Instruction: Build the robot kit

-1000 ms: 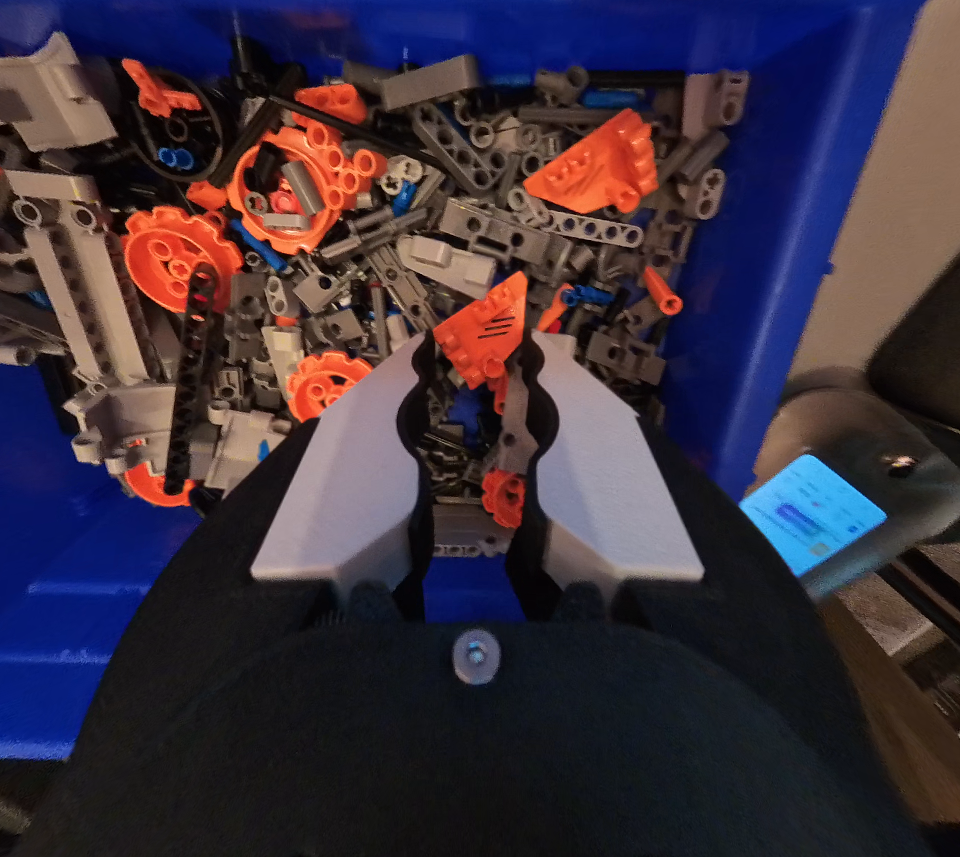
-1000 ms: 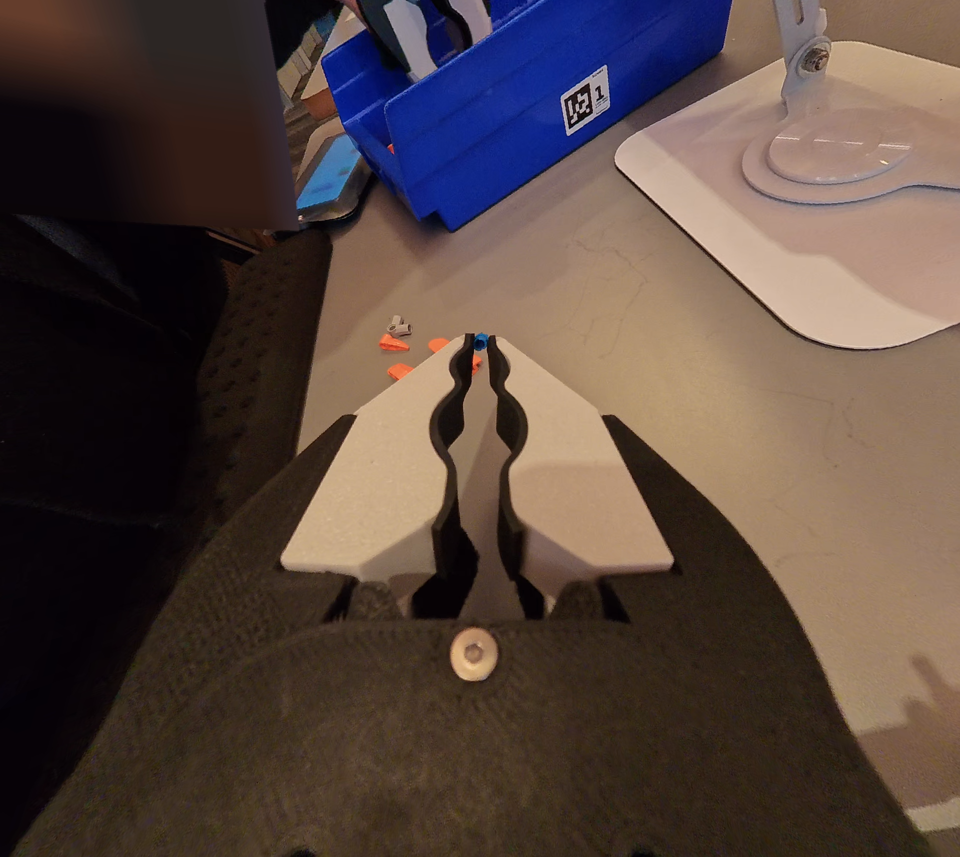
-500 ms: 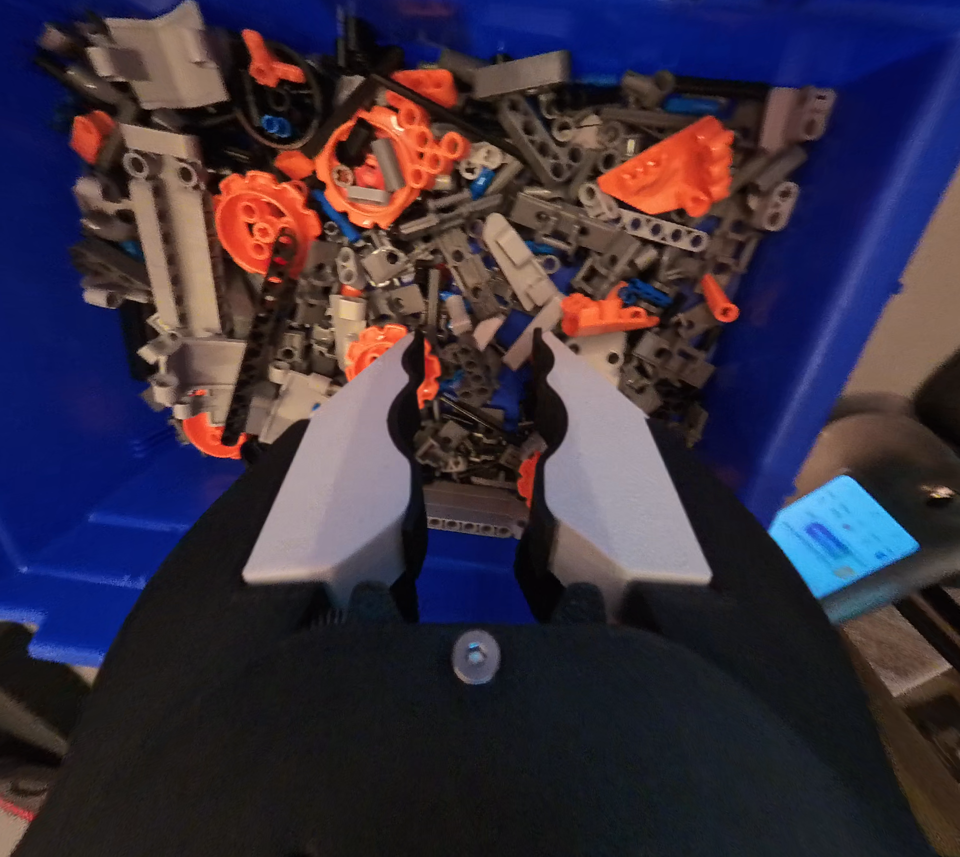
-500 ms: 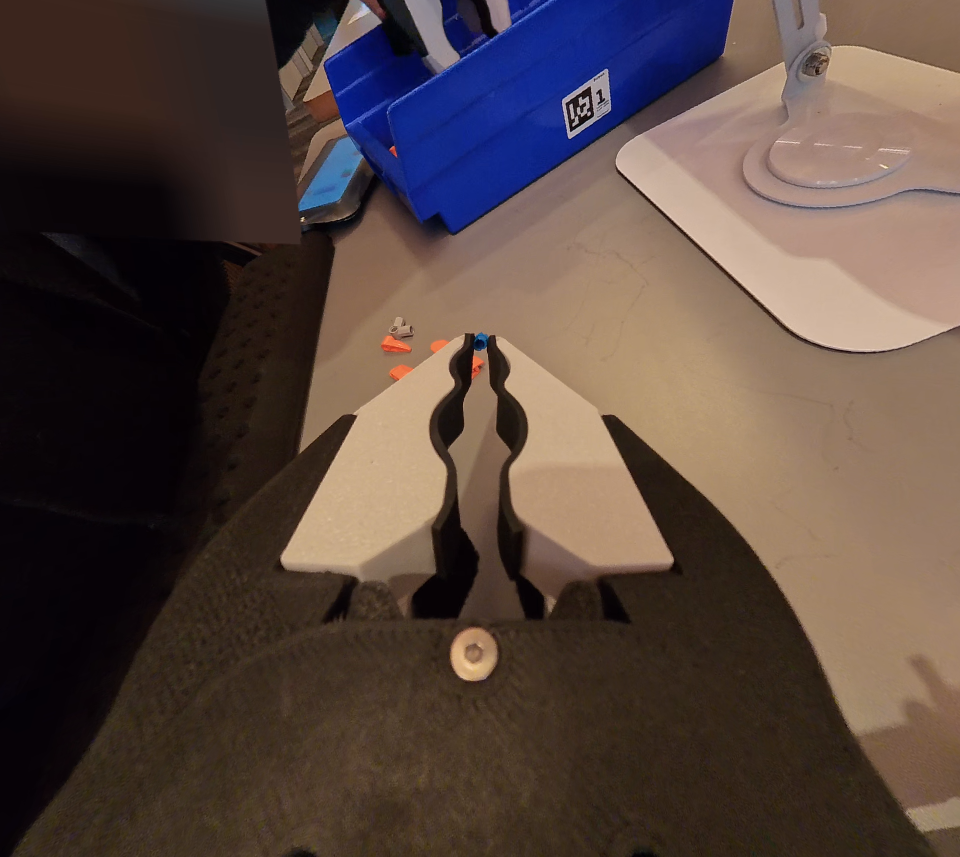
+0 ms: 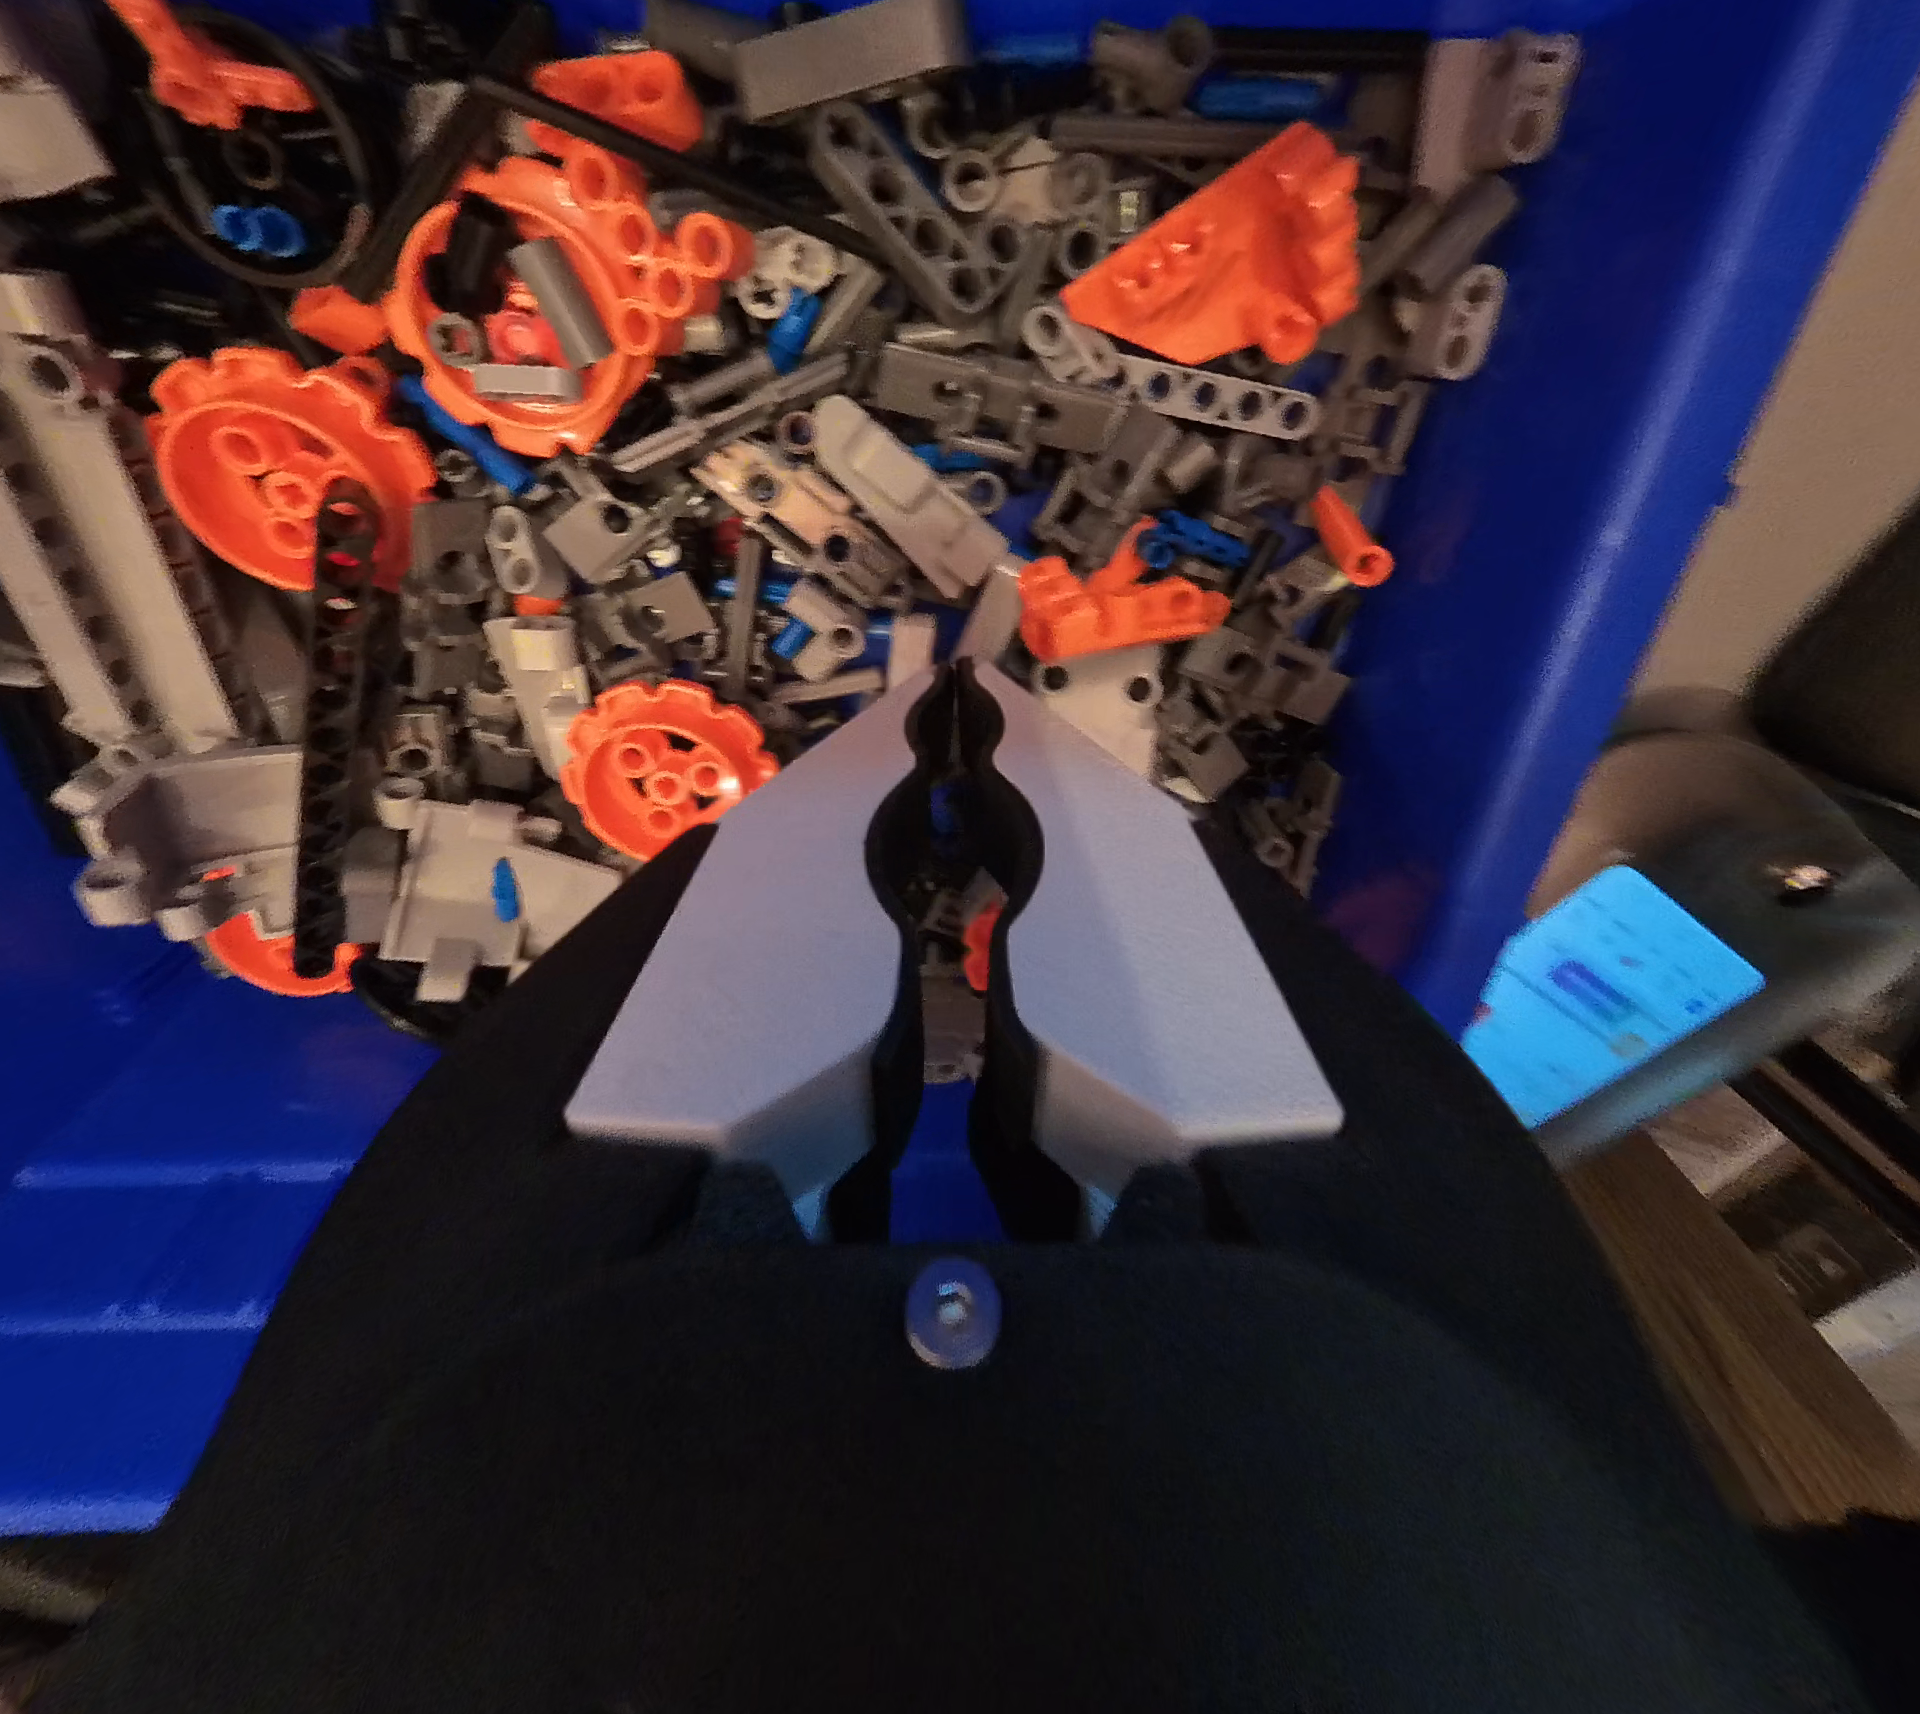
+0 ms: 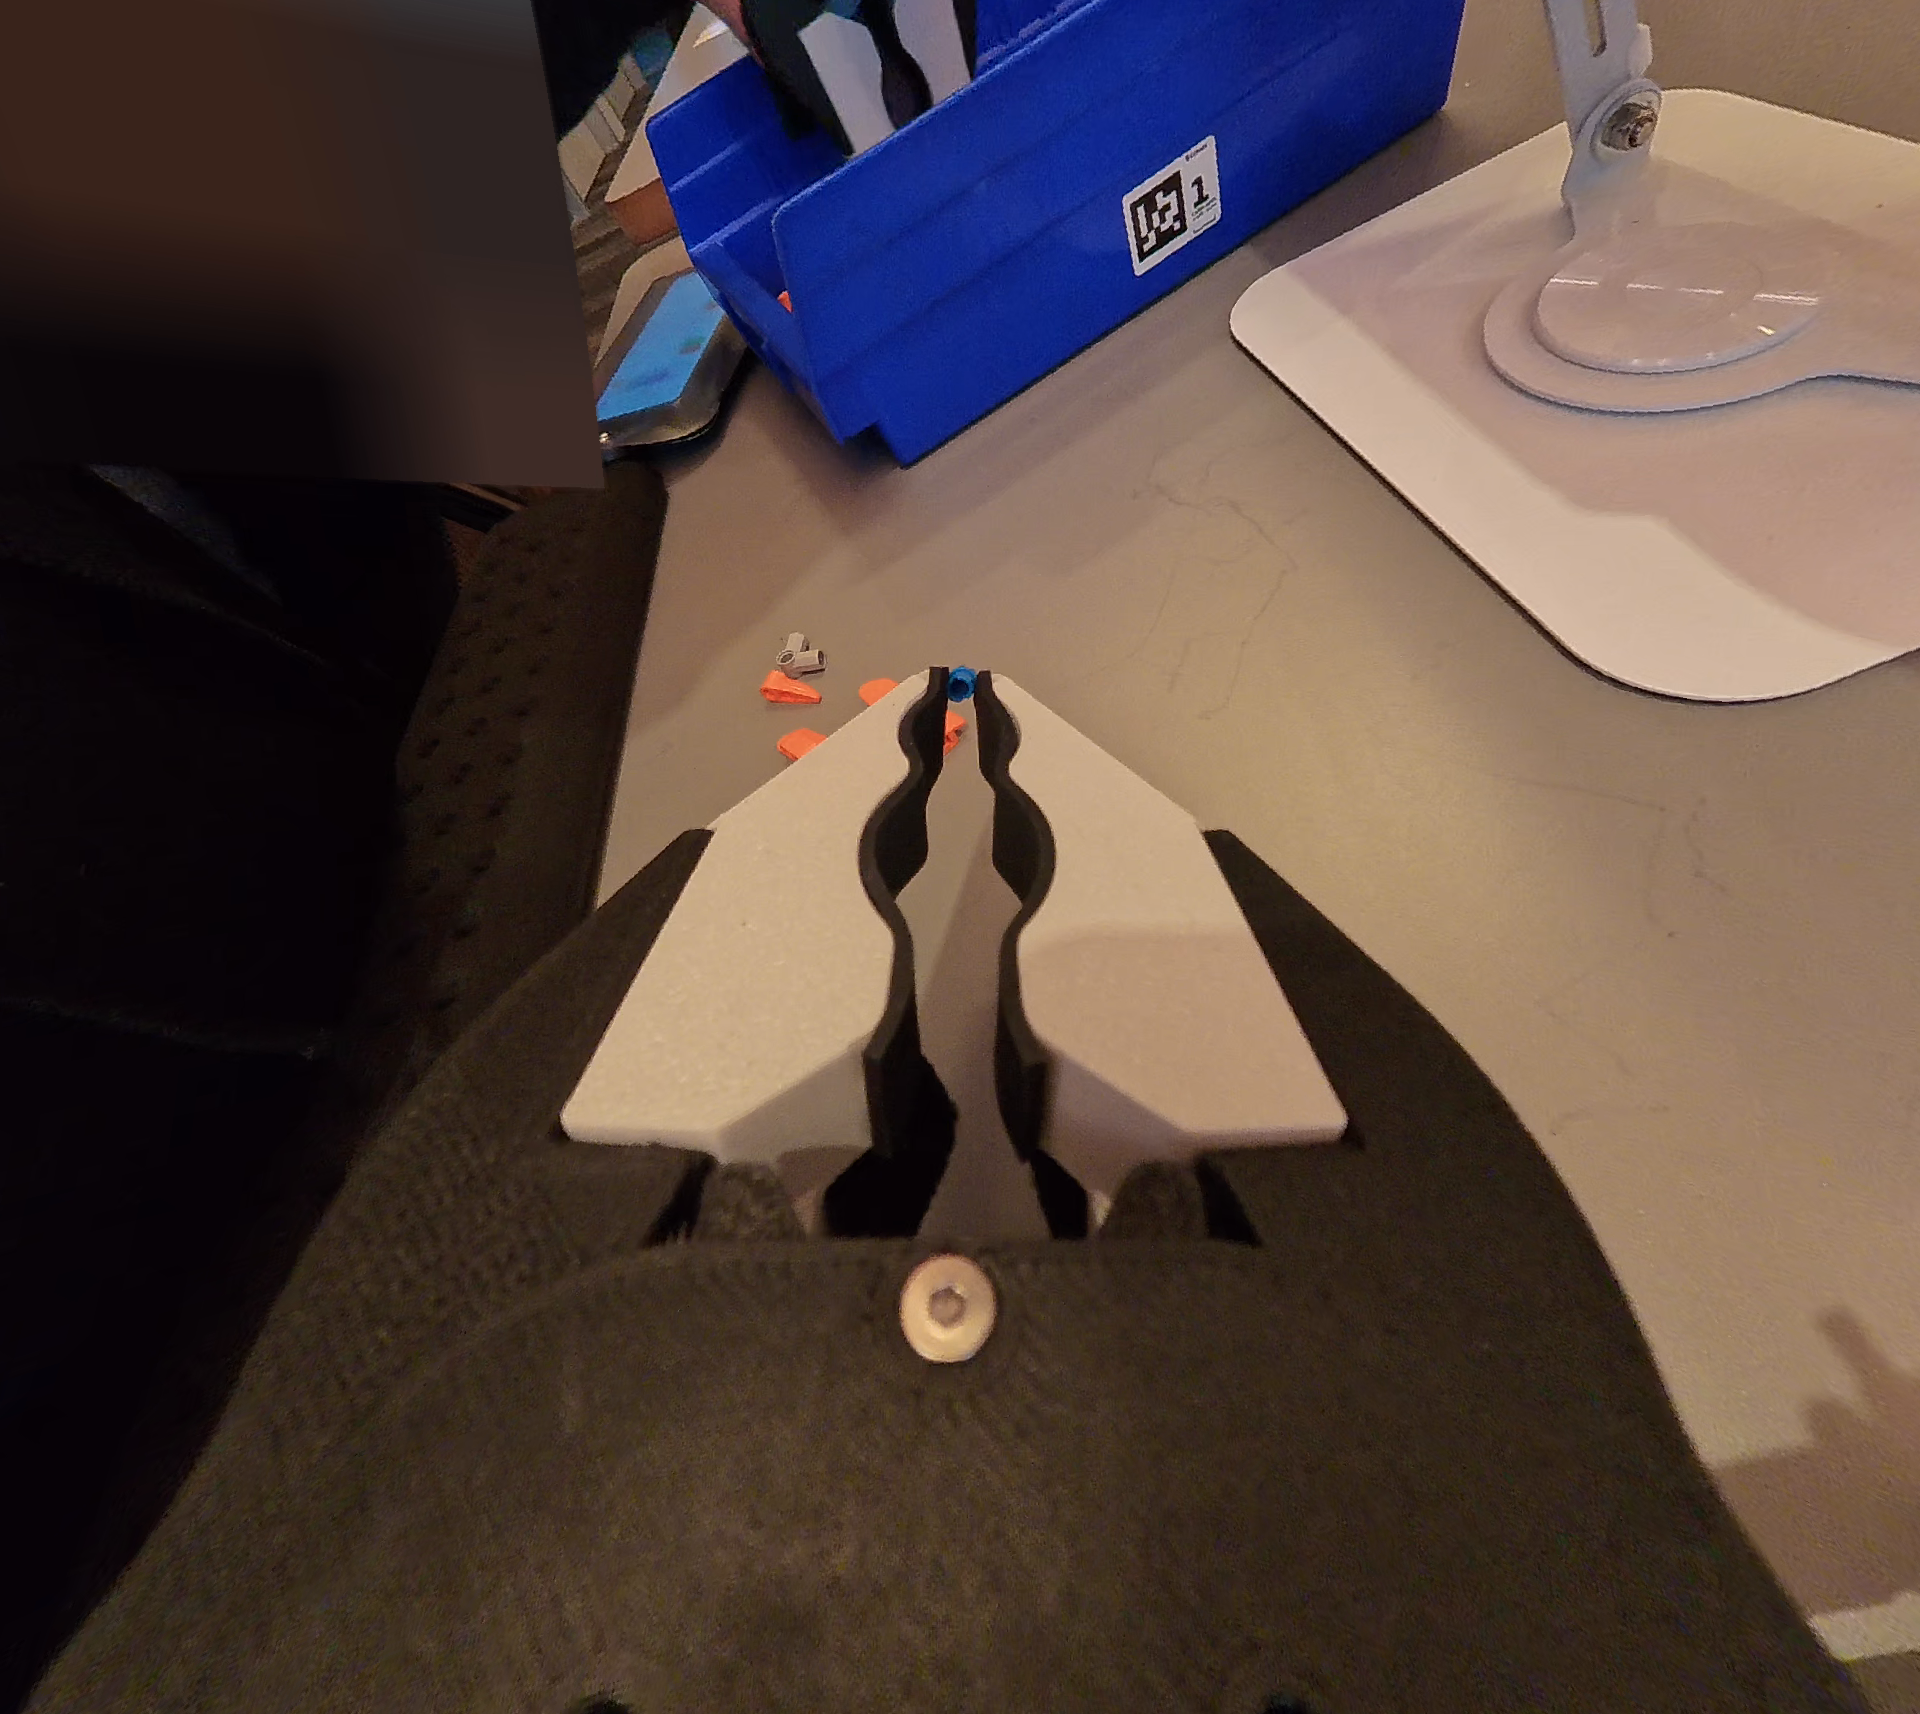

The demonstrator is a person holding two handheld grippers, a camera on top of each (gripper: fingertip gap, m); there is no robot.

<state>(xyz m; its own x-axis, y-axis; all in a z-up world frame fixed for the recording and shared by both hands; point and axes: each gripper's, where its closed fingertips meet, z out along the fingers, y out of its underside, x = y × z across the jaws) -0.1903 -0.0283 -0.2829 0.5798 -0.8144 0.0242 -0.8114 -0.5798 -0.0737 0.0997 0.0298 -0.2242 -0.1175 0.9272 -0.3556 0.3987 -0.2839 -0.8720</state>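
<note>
My left gripper (image 5: 956,677) is down inside a blue bin (image 5: 1662,417) full of grey, black, blue and orange building parts. Its jaws are shut, tips together just short of a light grey piece (image 5: 992,615) and an orange connector (image 5: 1101,615); I cannot tell if anything is pinched. An orange gear wheel (image 5: 665,771) lies to its left. My right gripper (image 6: 958,685) is shut on a small blue pin (image 6: 958,682), low over the grey table (image 6: 1247,729). The left gripper (image 6: 883,95) also shows far off in the bin (image 6: 987,293).
Small orange pieces (image 6: 792,688) and a grey connector (image 6: 800,654) lie on the table left of my right fingertips. A white stand base (image 6: 1662,469) sits at the right. A lit phone (image 5: 1616,989) lies beside the bin, near the table edge. The right gripper is farther from the lit phone (image 5: 1616,989), some 35 cm, than the left, some 15 cm. The right camera catches it too, in the right wrist view (image 6: 643,386).
The left gripper lost the orange panel it had between its fingers, opened wide, then shut while shifting right over the parts. The right gripper with the blue pin has stayed put.
</note>
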